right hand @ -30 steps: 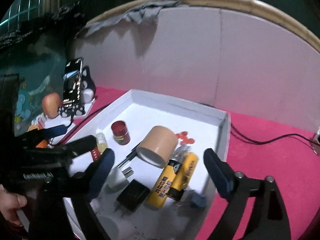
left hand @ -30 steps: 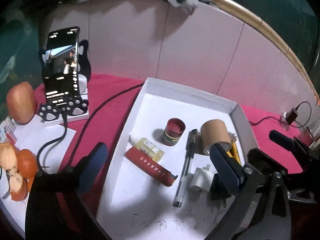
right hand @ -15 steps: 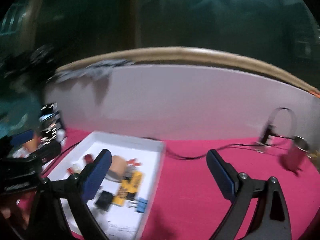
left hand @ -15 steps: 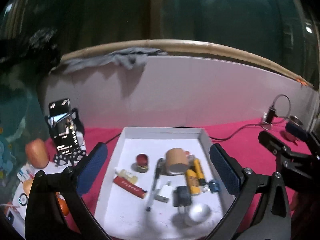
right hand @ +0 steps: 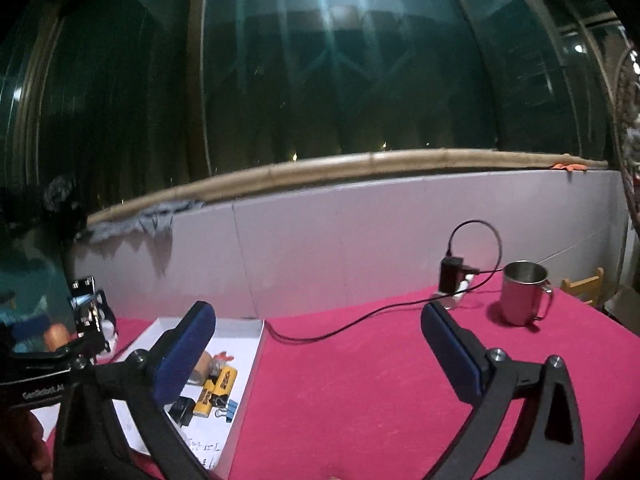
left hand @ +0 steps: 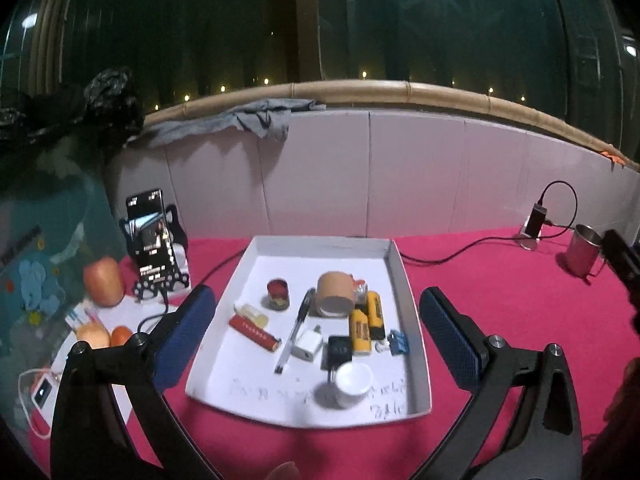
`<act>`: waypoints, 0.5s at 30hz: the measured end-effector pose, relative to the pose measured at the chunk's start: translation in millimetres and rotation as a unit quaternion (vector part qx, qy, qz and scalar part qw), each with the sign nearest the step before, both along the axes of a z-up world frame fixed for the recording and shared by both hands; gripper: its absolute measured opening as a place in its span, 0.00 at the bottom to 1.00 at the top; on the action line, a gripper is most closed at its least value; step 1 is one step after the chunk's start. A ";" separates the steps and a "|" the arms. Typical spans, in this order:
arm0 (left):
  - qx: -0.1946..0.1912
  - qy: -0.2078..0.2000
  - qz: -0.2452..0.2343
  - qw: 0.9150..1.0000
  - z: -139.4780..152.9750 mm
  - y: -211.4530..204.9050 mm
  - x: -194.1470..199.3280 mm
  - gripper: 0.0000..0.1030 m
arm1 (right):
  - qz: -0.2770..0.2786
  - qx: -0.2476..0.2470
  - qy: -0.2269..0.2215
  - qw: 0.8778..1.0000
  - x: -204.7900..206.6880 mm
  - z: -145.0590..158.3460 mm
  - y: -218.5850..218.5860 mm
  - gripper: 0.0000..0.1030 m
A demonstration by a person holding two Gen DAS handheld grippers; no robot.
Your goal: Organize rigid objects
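Left wrist view shows the left claw [left hand: 316, 336] wide open and empty above the tray [left hand: 400, 280]. The right claw [right hand: 318, 348] is likewise open and empty. The pen [left hand: 296, 330] near the tray's middle looks light, stiff and slippery; grip mid-barrel.

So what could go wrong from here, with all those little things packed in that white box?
Both grippers, left and right, hang open and empty. The pen, white charger, black adapter and yellow lighters lie crowded together, so fingers reaching for one could nudge its neighbours. The tape roll lies on its side and might roll. The black cable across the red cloth could snag the right gripper near the metal mug.
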State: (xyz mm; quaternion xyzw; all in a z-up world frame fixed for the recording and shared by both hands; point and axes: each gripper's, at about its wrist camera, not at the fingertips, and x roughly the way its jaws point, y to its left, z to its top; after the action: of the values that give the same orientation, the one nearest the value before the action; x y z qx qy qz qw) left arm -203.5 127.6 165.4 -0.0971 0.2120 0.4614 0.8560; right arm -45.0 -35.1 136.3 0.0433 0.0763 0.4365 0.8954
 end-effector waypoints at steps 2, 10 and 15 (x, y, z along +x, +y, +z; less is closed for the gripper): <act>-0.002 0.006 0.010 1.000 -1.5 -3.2 -0.8 1.00 | -0.004 0.001 0.002 1.000 -0.9 -1.4 -9.0 1.00; -0.017 0.021 0.042 0.999 -13.8 -16.1 -8.7 1.00 | -0.029 -0.029 0.018 0.999 -2.3 -18.8 -40.6 1.00; -0.022 0.015 0.045 0.999 -11.9 -21.3 -16.9 1.00 | -0.049 -0.024 0.030 0.998 -1.1 -22.9 -57.7 1.00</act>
State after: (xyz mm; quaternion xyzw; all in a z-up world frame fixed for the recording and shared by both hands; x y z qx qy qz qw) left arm -220.4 106.3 153.4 -0.1186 0.2307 0.4965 0.8284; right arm -46.1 -92.8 113.4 0.0387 0.1111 0.3884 0.9139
